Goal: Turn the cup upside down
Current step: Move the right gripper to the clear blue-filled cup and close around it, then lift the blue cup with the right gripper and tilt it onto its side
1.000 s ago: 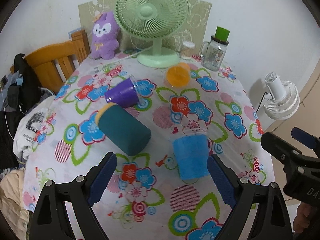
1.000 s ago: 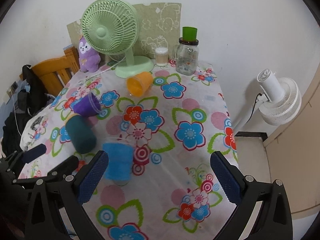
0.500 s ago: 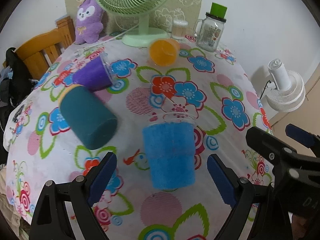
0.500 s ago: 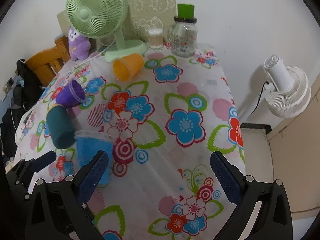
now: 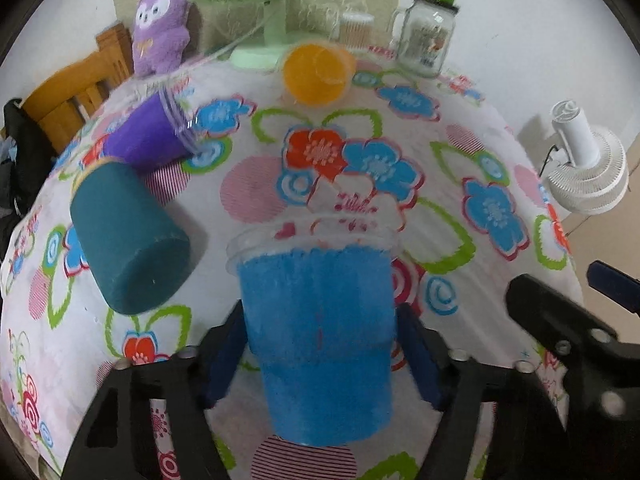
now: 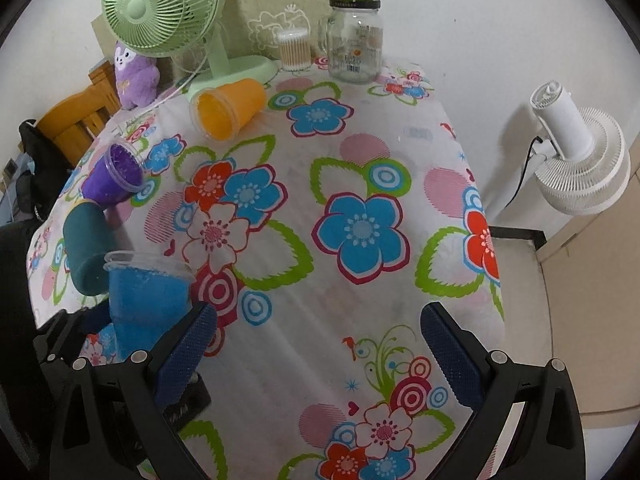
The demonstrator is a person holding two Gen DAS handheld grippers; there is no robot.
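A clear plastic cup with a blue lining [image 5: 320,332] stands upright on the flowered tablecloth. My left gripper [image 5: 320,354] is around it, with both blue pads against its sides. The same cup shows at the left of the right wrist view [image 6: 144,300]. My right gripper [image 6: 316,344] is open and empty over the tablecloth, to the right of the cup.
A dark teal cup [image 5: 124,240], a purple cup [image 5: 148,136] and an orange cup [image 5: 316,70] lie on their sides further back. A green fan [image 6: 168,12], a glass jar [image 6: 354,36] and a purple plush [image 6: 134,76] stand at the far edge. A white fan [image 6: 580,160] stands beside the table.
My left gripper has moved forward and closed its fingers onto the blue cup. My right gripper has stayed open and moved forward a little.
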